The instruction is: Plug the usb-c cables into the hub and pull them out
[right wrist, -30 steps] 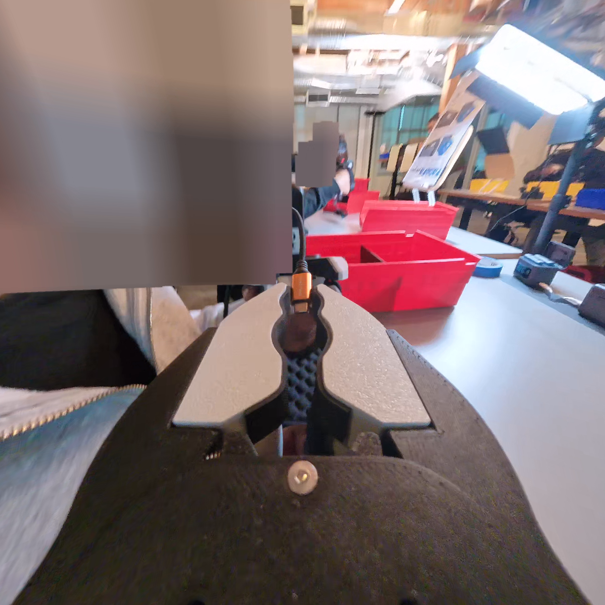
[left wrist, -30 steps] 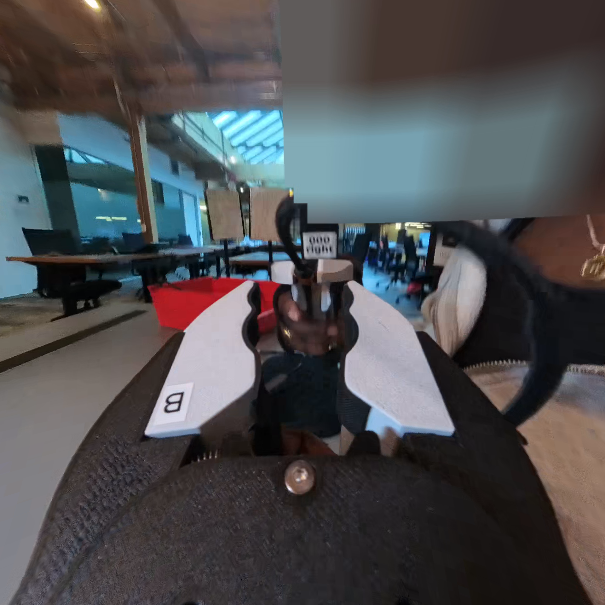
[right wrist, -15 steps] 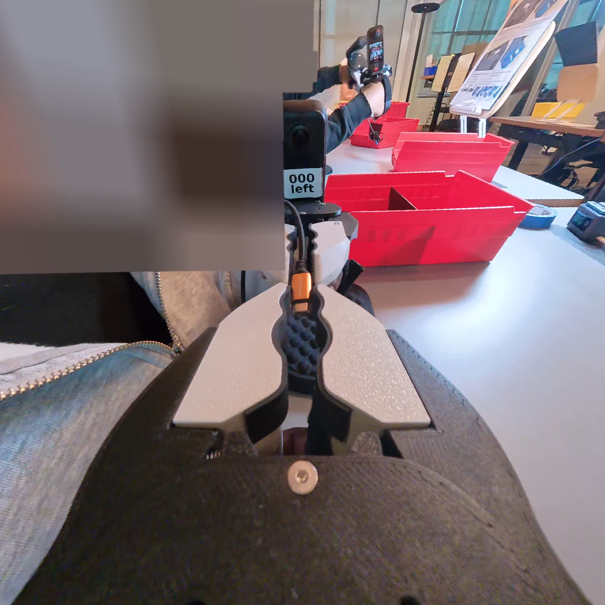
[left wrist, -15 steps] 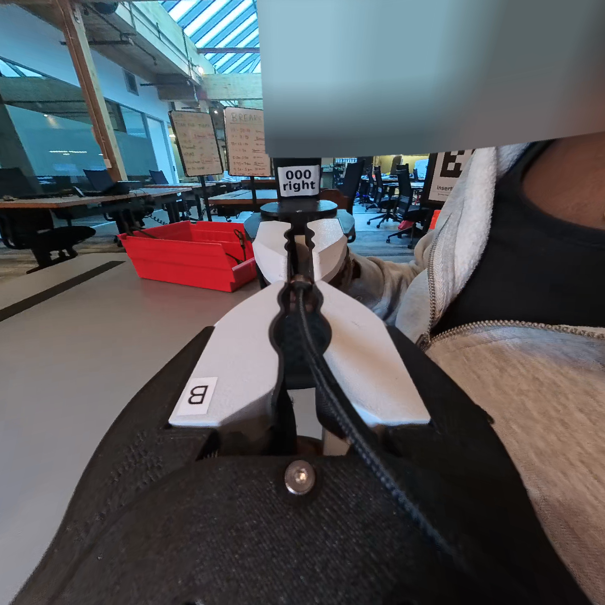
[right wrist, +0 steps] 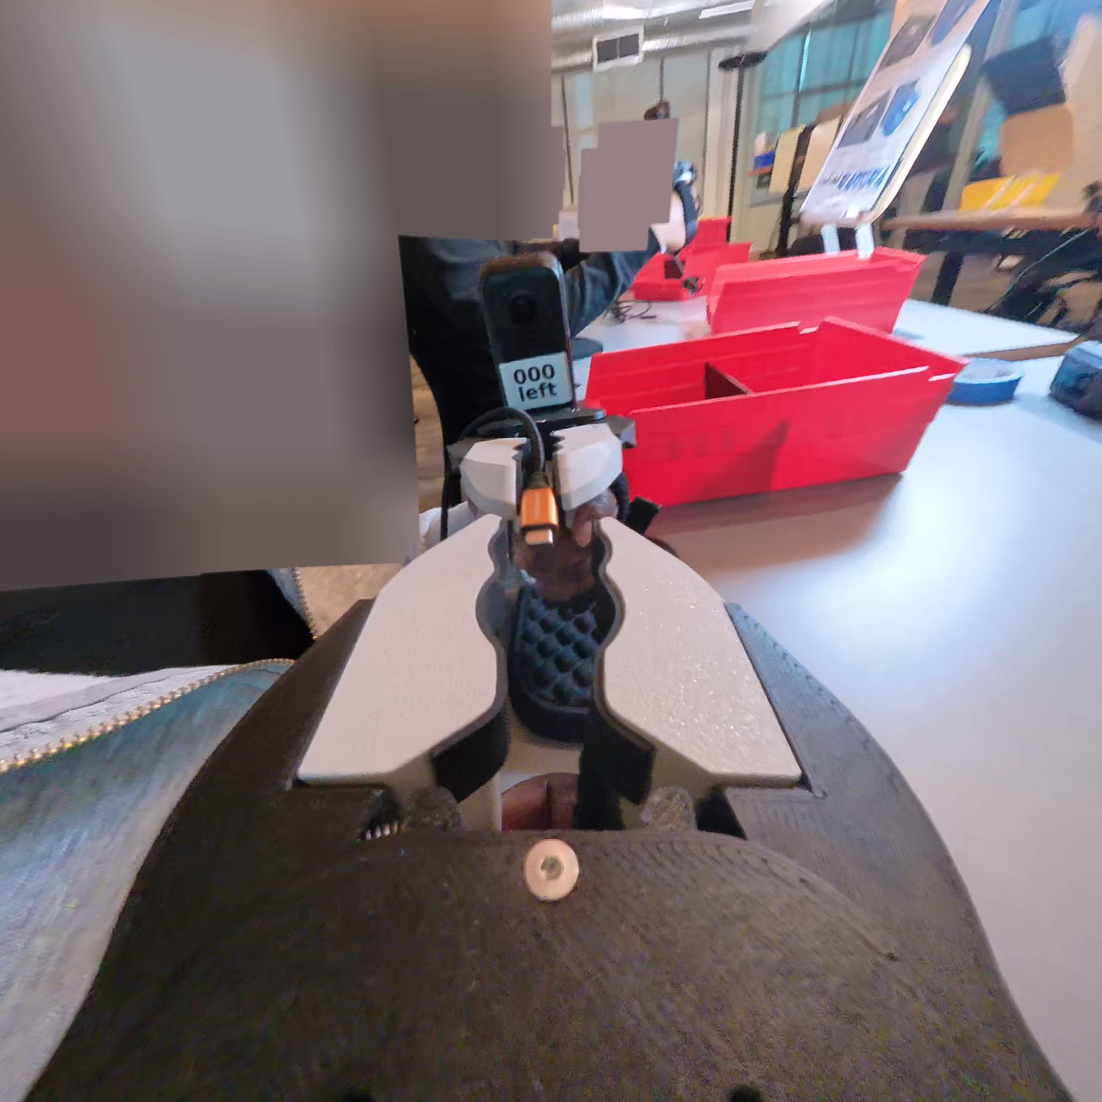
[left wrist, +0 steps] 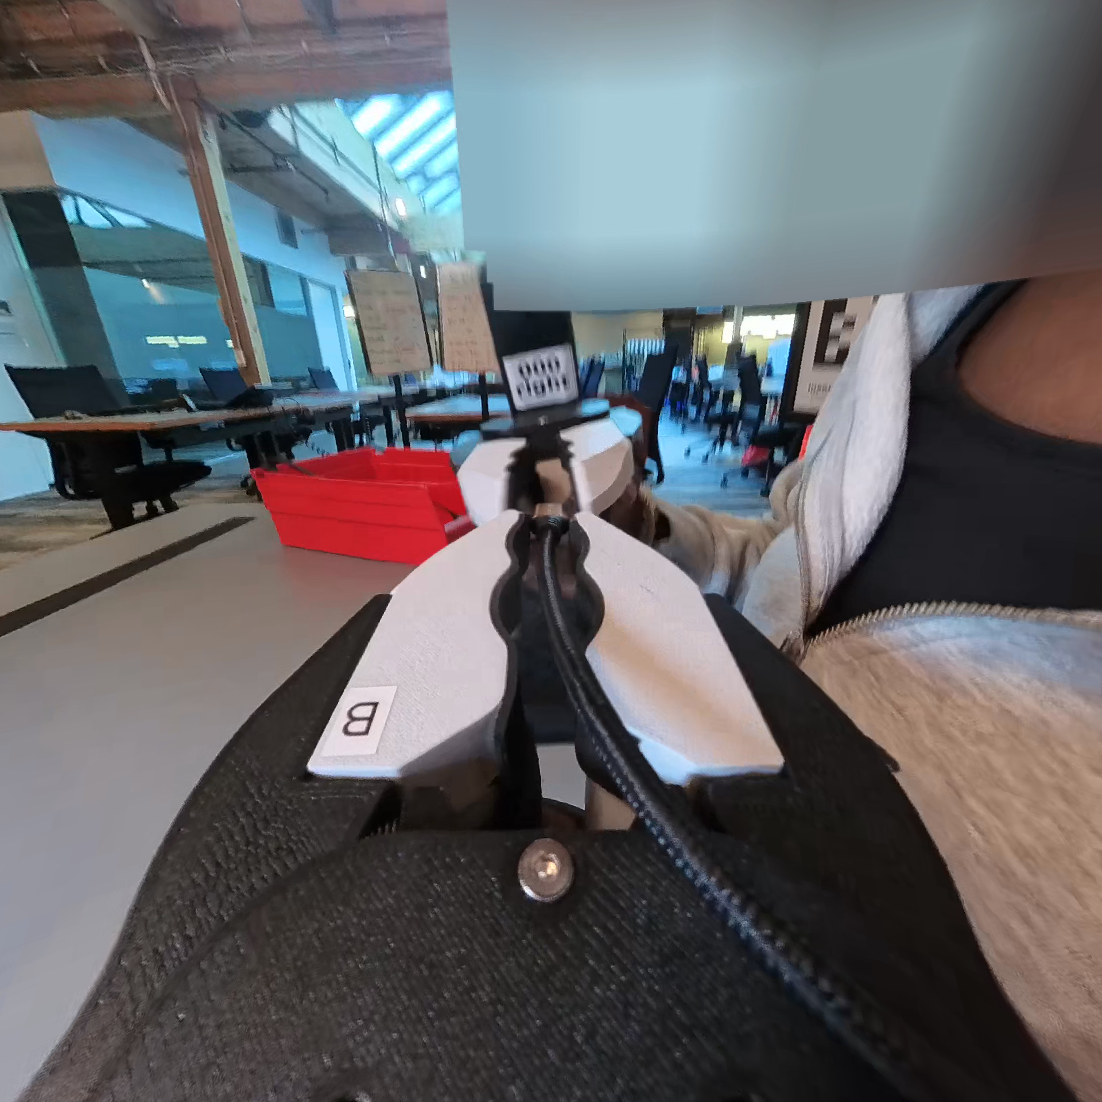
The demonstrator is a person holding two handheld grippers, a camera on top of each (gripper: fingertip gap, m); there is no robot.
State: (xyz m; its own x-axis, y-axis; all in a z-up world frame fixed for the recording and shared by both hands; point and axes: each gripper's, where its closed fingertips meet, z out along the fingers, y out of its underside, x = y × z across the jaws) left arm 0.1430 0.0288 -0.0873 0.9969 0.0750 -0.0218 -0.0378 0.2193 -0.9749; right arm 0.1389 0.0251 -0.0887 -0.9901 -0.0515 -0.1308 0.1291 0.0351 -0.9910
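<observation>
The usb-c cable [left wrist: 557, 602], black and braided, runs back between your left hand-held gripper's [left wrist: 547, 525] fingers, which are closed on it just behind the orange plug [right wrist: 538, 508]. The plug's metal tip points at your right hand-held gripper [right wrist: 548, 536] and sits just in front of its fingertips, apart from them. The right jaws stand nearly closed; whether they hold anything, you cannot tell. Both grippers face each other nose to nose, held up off the grey worktop [right wrist: 894, 596], close in front of your chest. Beyond the left gripper's tips, a red bin [left wrist: 364, 507] on the worktop; beside the right gripper, to its right, a divided red bin [right wrist: 775, 429].
</observation>
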